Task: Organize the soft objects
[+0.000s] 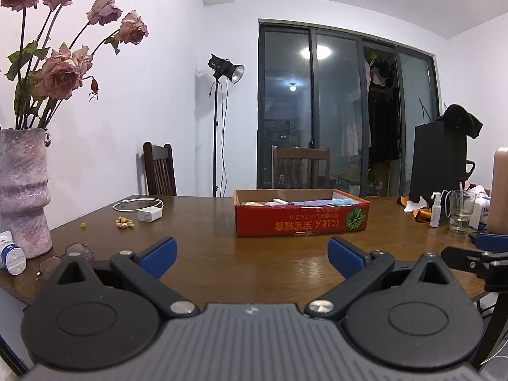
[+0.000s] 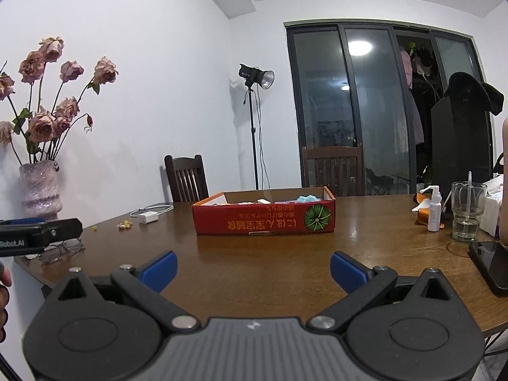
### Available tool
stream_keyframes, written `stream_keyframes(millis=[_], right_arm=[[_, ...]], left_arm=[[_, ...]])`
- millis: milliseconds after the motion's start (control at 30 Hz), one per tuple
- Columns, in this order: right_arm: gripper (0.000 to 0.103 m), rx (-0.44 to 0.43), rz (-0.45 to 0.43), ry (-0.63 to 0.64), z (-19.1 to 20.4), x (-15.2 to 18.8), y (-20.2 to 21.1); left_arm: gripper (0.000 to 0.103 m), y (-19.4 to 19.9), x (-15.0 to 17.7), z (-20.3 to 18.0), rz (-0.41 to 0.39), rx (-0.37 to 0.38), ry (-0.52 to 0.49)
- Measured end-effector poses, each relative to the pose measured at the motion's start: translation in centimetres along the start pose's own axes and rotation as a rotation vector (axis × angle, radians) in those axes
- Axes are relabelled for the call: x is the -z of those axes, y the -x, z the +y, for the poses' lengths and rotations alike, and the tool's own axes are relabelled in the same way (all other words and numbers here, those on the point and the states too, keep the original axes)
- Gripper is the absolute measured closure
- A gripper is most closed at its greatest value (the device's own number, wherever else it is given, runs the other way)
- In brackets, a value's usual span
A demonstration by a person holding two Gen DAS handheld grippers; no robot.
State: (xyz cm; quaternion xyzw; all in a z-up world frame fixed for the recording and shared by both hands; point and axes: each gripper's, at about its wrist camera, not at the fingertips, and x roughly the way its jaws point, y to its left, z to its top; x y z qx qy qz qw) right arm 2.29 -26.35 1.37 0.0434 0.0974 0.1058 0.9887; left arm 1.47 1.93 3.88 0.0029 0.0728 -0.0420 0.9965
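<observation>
A low red cardboard box [image 1: 301, 222] stands on the brown wooden table [image 1: 254, 254], holding several soft items in yellow, white, purple and blue [image 1: 343, 202]. It also shows in the right wrist view [image 2: 263, 219], with a blue fluffy item [image 2: 306, 199] inside. My left gripper [image 1: 252, 258] is open and empty, above the near table edge, well short of the box. My right gripper [image 2: 254, 273] is open and empty, also short of the box. The right gripper's tip [image 1: 476, 254] shows at the left view's right edge.
A pink vase of dried roses [image 1: 23, 190], glasses [image 1: 63, 257] and a white charger [image 1: 149, 214] lie left. A spray bottle [image 2: 434, 208], glass [image 2: 468, 211], tissues and phone [image 2: 492, 266] sit right. Two chairs stand behind the table.
</observation>
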Motion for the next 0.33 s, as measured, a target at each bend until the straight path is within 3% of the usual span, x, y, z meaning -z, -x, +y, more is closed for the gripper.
stream_keyframes(millis=[200, 333], right_arm=[[0.0, 0.015, -0.003, 0.019, 0.09, 0.21, -0.07], [0.0, 0.036, -0.037, 0.059, 0.31, 0.06, 0.13]], left_arm=[[0.0, 0.1, 0.09, -0.24, -0.004, -0.005, -0.001], [0.0, 0.39, 0.24, -0.44, -0.08, -0.015, -0.021]])
